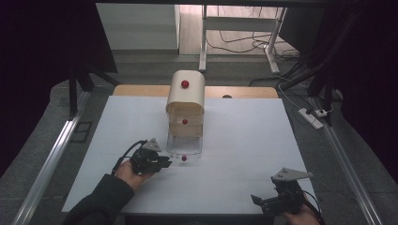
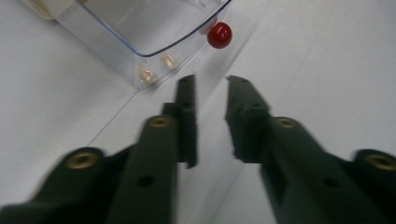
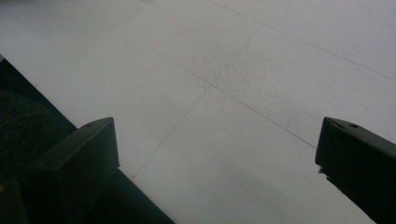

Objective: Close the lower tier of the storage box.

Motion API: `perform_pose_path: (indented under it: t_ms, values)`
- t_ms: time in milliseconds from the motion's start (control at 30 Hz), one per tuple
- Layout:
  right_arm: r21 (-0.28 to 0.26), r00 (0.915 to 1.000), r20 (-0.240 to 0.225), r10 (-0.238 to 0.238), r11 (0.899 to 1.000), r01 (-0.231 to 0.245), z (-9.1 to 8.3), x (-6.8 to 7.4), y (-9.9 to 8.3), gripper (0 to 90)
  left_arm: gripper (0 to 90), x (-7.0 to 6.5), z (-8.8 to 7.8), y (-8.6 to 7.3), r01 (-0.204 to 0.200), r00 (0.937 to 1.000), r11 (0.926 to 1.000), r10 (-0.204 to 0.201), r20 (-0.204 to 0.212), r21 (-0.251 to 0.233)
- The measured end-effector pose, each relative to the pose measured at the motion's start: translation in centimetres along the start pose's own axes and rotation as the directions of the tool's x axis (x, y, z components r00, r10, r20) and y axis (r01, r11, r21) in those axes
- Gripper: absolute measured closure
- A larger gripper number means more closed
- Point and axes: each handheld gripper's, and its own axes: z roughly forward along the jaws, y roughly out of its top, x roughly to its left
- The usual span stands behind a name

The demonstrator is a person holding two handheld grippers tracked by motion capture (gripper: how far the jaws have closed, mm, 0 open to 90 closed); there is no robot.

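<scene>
Red knob of clear drawer just ahead of left gripper, jaws nearly closed w/ nothing between. Right gripper wide open, idle. Next: likely reopen, straddle knob, pinch.

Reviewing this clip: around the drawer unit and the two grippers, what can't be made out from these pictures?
- Clear drawer, left gripper view: top edge cuts it off; contents unreadable.
- Drawer unit, high view: too small and dim to read the upper drawers' insides.
- Left gripper: jaws narrow with nothing between; motion blur smears their bases.
- Right gripper, high view: bottom edge crops the hand.
</scene>
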Motion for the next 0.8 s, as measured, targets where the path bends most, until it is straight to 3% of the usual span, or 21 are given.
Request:
perform_pose_path:
  t_ms: [100,333,800]
  values:
    - [0.0,1.0,0.0,0.0,1.0,0.0,0.0,0.0,0.0,0.0,88.1,0.0,0.3,0.2,-0.017,0.9998,0.9998,0.017,-0.012,0.012]
    - [0.0,1.0,0.0,0.0,1.0,0.0,0.0,0.0,0.0,0.0,88.5,0.5,1.0,0.5,-0.001,0.9994,0.9997,0.002,-0.035,0.024]
    - [0.002,0.9999,0.006,-0.008,1.0,0.008,0.0,0.0,0.0,0.0,88.5,1.3,1.2,0.9,0.014,0.9986,0.9999,-0.014,-0.051,0.001]
